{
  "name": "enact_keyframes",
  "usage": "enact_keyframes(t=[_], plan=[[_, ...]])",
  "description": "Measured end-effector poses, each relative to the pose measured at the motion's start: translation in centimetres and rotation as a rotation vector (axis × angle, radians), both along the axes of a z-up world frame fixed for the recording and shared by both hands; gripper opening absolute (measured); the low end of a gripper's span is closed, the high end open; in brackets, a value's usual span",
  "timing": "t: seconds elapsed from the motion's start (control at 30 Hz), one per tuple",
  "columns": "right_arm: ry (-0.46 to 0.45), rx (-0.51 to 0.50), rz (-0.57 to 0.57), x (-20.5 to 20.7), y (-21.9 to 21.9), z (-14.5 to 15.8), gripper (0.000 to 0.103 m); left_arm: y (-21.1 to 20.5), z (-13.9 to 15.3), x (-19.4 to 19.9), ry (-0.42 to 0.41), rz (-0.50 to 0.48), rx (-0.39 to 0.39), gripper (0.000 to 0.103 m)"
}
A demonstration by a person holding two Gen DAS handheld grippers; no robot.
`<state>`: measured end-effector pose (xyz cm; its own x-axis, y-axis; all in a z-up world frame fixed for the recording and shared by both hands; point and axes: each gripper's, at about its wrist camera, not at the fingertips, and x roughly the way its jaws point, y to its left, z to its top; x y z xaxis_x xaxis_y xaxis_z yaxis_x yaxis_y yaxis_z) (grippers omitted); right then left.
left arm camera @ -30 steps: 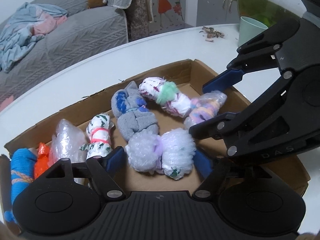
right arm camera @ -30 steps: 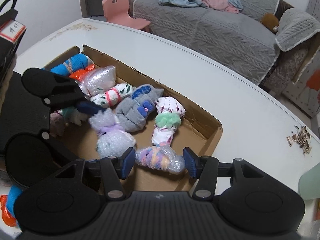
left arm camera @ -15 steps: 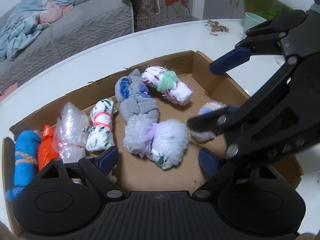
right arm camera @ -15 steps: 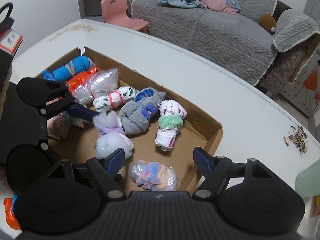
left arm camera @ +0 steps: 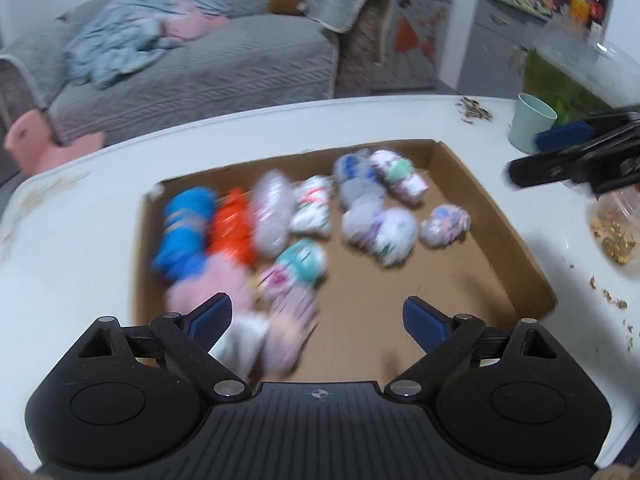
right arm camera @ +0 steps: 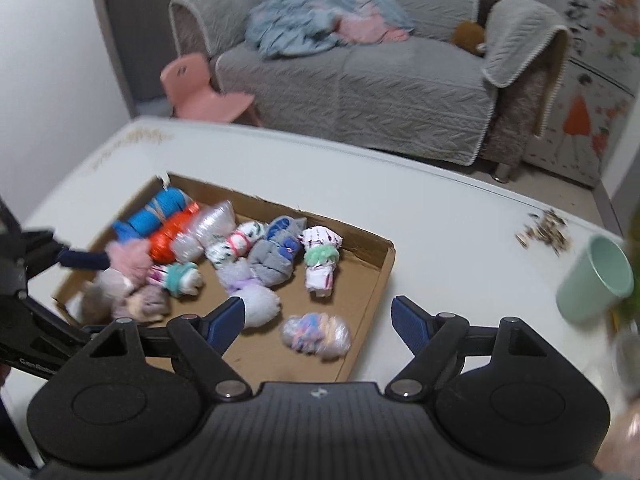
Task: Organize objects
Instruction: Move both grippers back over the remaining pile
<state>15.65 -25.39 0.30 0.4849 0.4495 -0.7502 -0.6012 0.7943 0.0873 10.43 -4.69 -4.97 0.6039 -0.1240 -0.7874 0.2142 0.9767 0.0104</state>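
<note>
A shallow cardboard tray [left arm camera: 516, 248] [right arm camera: 382, 276] on the white table holds several rolled sock bundles. A pastel bundle in clear wrap [right arm camera: 316, 334] [left arm camera: 445, 226] lies alone near the tray's right side. A blue bundle [right arm camera: 152, 218] [left arm camera: 184, 232] and an orange one [right arm camera: 170, 236] lie at the left end. My left gripper [left arm camera: 318, 318] is open and empty above the tray's near edge. My right gripper [right arm camera: 318, 318] is open and empty, raised above the pastel bundle.
A mint green cup [right arm camera: 596, 280] [left arm camera: 532, 122] stands on the table right of the tray. Sunflower seed shells [right arm camera: 544, 232] lie behind it. A clear container with seeds [left arm camera: 612, 228] sits at the right. A grey sofa [right arm camera: 352, 76] and pink chair [right arm camera: 200, 88] stand beyond the table.
My right gripper opened, let go of the pastel bundle in the tray and pulled up and back. My left gripper also drew back and up; its view is blurred by motion.
</note>
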Motion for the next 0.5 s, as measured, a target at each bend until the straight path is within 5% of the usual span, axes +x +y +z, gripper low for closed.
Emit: enact_keyframes(t=[0.2,0.5], plan=[[-0.001,0.06,-0.058,-7.1,-1.3,0.2,0.093,2.1,-0.1,-6.3,0.026,0.082,-0.073,0.096],[0.063,-0.032,-0.019,-12.4,0.4,-3.6,0.093,-1.5,-3.3,-12.6,0.06,-0.004,-0.093,0.096]])
